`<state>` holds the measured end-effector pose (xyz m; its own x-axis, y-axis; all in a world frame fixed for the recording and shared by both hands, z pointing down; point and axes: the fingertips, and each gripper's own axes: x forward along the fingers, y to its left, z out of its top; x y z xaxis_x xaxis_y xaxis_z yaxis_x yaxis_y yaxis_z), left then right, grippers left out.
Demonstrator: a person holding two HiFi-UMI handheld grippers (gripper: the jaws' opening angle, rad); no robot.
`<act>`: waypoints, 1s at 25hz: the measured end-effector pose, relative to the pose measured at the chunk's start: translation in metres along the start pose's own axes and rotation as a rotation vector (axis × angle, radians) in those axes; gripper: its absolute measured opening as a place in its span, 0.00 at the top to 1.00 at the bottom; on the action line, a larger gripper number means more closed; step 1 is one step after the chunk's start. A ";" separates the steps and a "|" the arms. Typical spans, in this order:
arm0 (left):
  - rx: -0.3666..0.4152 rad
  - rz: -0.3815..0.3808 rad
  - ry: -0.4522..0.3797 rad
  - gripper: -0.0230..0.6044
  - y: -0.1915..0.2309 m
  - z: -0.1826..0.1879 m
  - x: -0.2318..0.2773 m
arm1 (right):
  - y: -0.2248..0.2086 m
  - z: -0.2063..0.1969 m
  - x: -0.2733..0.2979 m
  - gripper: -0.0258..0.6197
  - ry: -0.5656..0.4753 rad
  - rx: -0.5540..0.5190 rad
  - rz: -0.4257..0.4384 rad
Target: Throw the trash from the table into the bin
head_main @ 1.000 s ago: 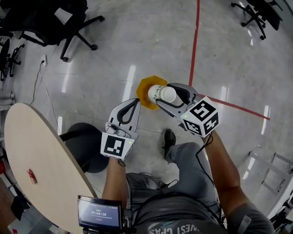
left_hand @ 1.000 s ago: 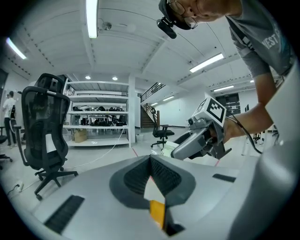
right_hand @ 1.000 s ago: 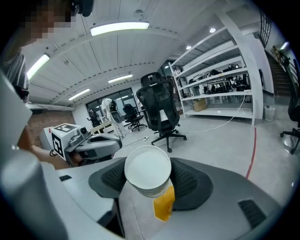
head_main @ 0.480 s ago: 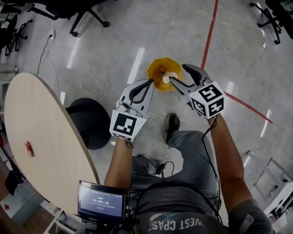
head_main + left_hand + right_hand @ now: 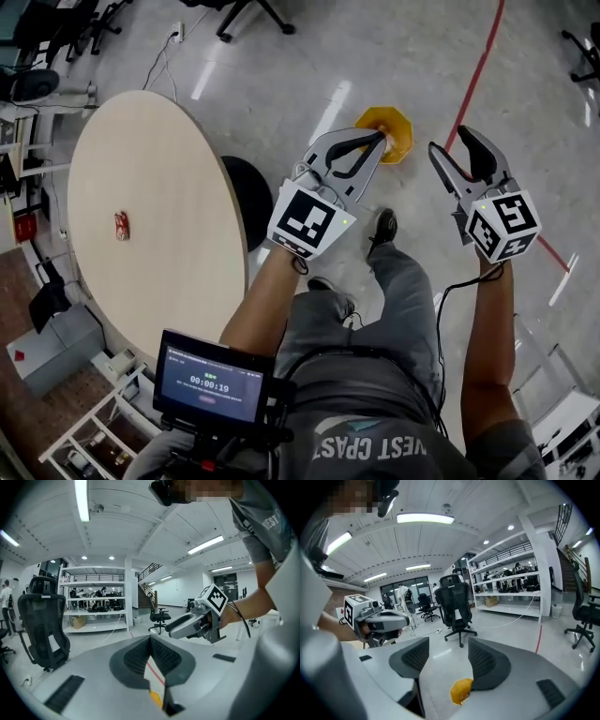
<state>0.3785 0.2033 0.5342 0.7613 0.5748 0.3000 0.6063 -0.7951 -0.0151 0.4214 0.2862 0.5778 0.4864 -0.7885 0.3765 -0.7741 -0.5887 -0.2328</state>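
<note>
A small red piece of trash lies on the round beige table at the left of the head view. The orange bin stands on the floor ahead of me, partly hidden behind my left gripper. That gripper's tips meet with nothing between them, as the left gripper view shows. My right gripper is held up beside it with its jaws apart and empty. Between those jaws the bin shows on the floor below. Both grippers are well away from the red trash.
A black stool stands under the table's edge. A red line runs across the glossy floor past the bin. The person's shoe is near the bin. A black office chair and shelving stand further off.
A white cup that sat between the right jaws over the bin dropped into the bin. Both grippers then rose, and the head view swung left onto the table.
</note>
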 end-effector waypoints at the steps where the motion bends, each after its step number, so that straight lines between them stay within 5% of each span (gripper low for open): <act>1: 0.004 -0.009 -0.008 0.90 -0.006 0.022 -0.011 | 0.009 0.022 -0.017 0.56 -0.026 0.004 -0.006; 6: 0.102 -0.052 -0.052 0.90 -0.021 0.080 -0.029 | 0.027 0.081 -0.061 0.56 -0.117 0.012 -0.021; 8: 0.077 -0.054 -0.067 0.90 -0.028 0.091 -0.031 | 0.030 0.091 -0.077 0.57 -0.132 -0.001 -0.036; 11: 0.101 -0.074 -0.100 0.90 -0.052 0.140 -0.056 | 0.052 0.127 -0.126 0.85 -0.163 -0.033 -0.076; 13: 0.124 -0.088 -0.131 0.90 -0.067 0.177 -0.077 | 0.068 0.152 -0.158 0.94 -0.181 -0.044 -0.102; 21: 0.216 -0.105 -0.212 0.90 -0.079 0.196 -0.117 | 0.091 0.156 -0.184 0.94 -0.206 -0.070 -0.137; 25: 0.247 -0.089 -0.269 0.90 -0.079 0.236 -0.177 | 0.138 0.203 -0.206 0.94 -0.230 -0.127 -0.140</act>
<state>0.2501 0.2099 0.2577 0.7162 0.6961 0.0498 0.6852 -0.6877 -0.2400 0.2967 0.3314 0.2863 0.6597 -0.7296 0.1804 -0.7306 -0.6788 -0.0738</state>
